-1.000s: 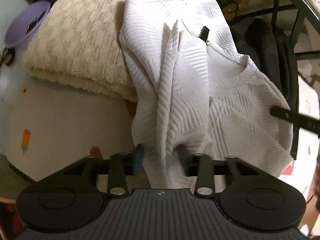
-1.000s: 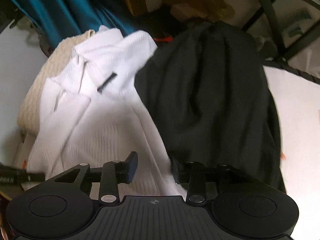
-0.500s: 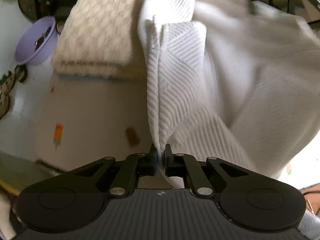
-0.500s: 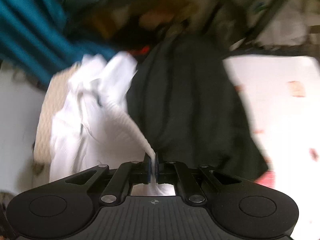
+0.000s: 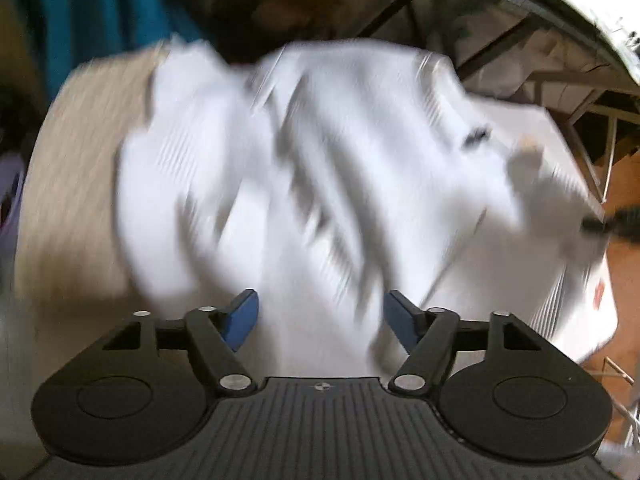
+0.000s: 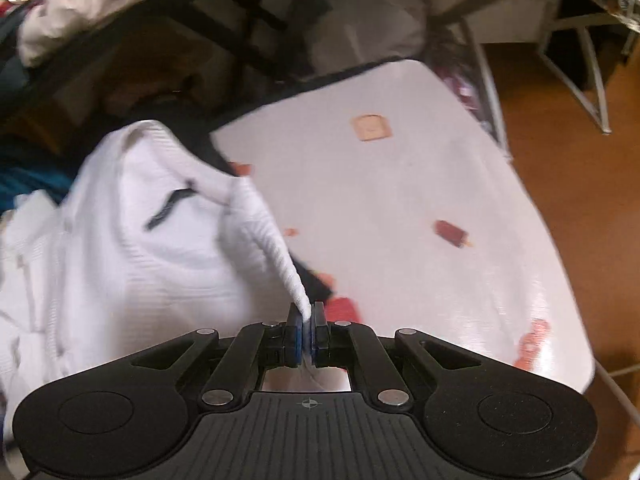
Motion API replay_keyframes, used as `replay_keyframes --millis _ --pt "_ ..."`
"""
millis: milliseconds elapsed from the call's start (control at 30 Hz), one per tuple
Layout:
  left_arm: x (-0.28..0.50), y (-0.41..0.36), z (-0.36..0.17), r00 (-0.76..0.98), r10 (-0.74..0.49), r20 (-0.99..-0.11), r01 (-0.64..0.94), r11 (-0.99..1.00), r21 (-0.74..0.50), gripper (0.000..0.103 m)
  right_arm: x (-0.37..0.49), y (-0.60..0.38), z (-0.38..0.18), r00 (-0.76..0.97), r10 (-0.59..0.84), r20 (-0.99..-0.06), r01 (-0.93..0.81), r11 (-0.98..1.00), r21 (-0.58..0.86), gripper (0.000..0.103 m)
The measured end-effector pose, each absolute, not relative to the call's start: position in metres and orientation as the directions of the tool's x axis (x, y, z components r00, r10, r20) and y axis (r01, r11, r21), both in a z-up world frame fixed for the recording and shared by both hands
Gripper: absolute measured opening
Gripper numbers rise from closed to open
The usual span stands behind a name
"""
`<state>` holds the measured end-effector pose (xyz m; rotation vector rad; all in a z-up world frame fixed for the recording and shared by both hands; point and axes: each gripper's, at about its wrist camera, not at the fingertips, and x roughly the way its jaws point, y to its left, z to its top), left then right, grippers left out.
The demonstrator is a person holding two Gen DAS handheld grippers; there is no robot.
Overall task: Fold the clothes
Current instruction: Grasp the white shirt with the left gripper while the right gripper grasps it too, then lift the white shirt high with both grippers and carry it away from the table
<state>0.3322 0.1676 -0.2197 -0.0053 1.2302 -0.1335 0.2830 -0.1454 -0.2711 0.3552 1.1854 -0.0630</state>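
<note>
Left wrist view, much blurred: at far left a beige knitted blanket [image 5: 76, 184], lying just beside and partly under the white sweater [image 5: 340, 184]. Left gripper [image 5: 320, 320] released, blue pads spread wide apart with the white fabric showing between them, gripping nothing. Farther right, the sweater's bulk reaching toward the table's right edge.

Right wrist view: white sweater [image 6: 120, 248] heaped over the left side of the table [image 6: 420, 200], a black tag [image 6: 168, 208] on it. Right gripper [image 6: 307, 334] clenched on a ribbed strip of the sweater, drawn taut from the heap. Right of that, bare white tablecloth with popsicle prints [image 6: 452, 234] out to the right edge.
</note>
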Motion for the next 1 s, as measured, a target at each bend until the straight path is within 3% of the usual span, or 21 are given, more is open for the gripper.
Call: replay_keyframes --millis 200,500,567,600,867,933,967,1000 --pt "0.428 0.104 -0.214 0.408 -0.119 -0.905 0.216 0.976 -0.032 0.082 0.273 -0.143 -0.256 0.376 0.272 -0.886 0.135 0.930 0.342 0.003" --pt "0.542 -0.007 -0.267 0.420 0.032 -0.907 0.296 0.940 0.170 0.082 0.281 -0.172 -0.281 0.291 0.385 -0.876 0.101 0.898 0.428 0.003" --pt "0.554 -0.020 -0.275 0.482 0.166 -0.860 0.250 0.915 0.317 0.079 0.291 -0.183 -0.291 0.270 0.402 -0.875 0.108 0.890 0.442 0.003" --pt "0.554 -0.020 -0.276 0.488 0.172 -0.856 0.244 0.915 0.323 0.073 0.297 -0.187 -0.296 0.262 0.407 -0.875 0.109 0.889 0.446 0.003" --pt "0.553 -0.019 -0.287 0.533 0.219 -0.817 0.188 0.911 0.367 0.075 0.329 -0.209 -0.335 0.184 0.481 -0.857 0.162 0.845 0.509 0.004" --pt "0.553 -0.019 -0.289 0.544 0.231 -0.807 0.174 0.909 0.378 0.052 0.330 -0.209 -0.340 0.175 0.493 -0.852 0.150 0.842 0.518 0.007" --pt "0.553 -0.019 -0.290 0.549 0.237 -0.802 0.167 0.909 0.383 0.012 0.331 -0.210 -0.343 0.167 0.500 -0.850 0.146 0.840 0.523 0.008" --pt "0.553 -0.018 -0.292 0.554 0.243 -0.796 0.160 0.908 0.388 0.007 0.332 -0.210 -0.347 0.154 0.511 -0.846 0.147 0.835 0.531 0.010"
